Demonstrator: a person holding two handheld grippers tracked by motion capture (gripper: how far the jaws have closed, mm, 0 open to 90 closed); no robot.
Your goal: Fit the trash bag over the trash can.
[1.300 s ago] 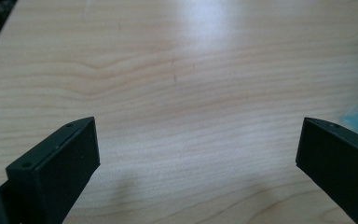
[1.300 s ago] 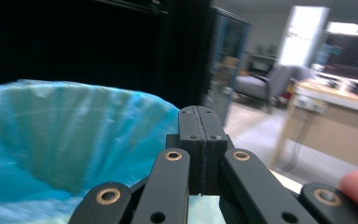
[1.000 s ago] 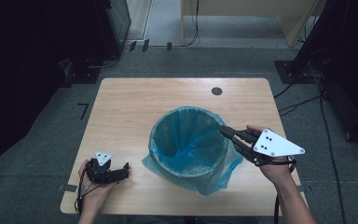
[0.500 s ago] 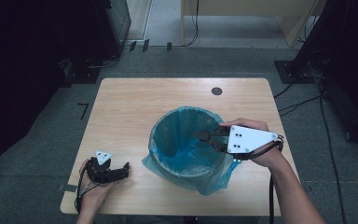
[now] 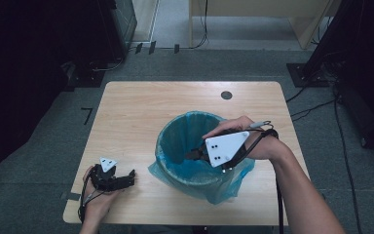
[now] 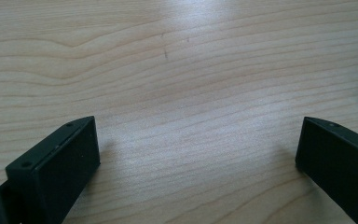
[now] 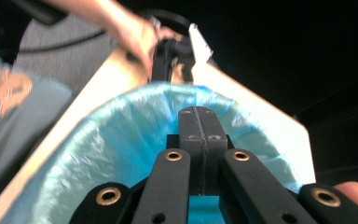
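Observation:
A round bin lined with a blue plastic bag (image 5: 175, 146) stands on the wooden table (image 5: 136, 112), right of centre. My right gripper (image 5: 192, 155) hovers over the bin's mouth and points left across it. Its jaws are shut flat together with nothing between them. In the right gripper view the shut right gripper (image 7: 199, 113) reaches over the blue bag (image 7: 112, 144) toward the far rim. My left gripper (image 5: 129, 179) rests on the table at the front left, open, apart from the bin. In its own view the left gripper (image 6: 198, 149) spans bare wood.
A small dark round hole (image 5: 226, 95) sits in the table near the far edge. The bag's loose skirt (image 5: 224, 185) spreads onto the table at the bin's front right. Dark equipment and cables (image 5: 316, 105) surround the table on the floor.
My right gripper has moved left from the bin's right rim to over its mouth and risen a little, turning its grey plate toward the camera. The left gripper has stayed put.

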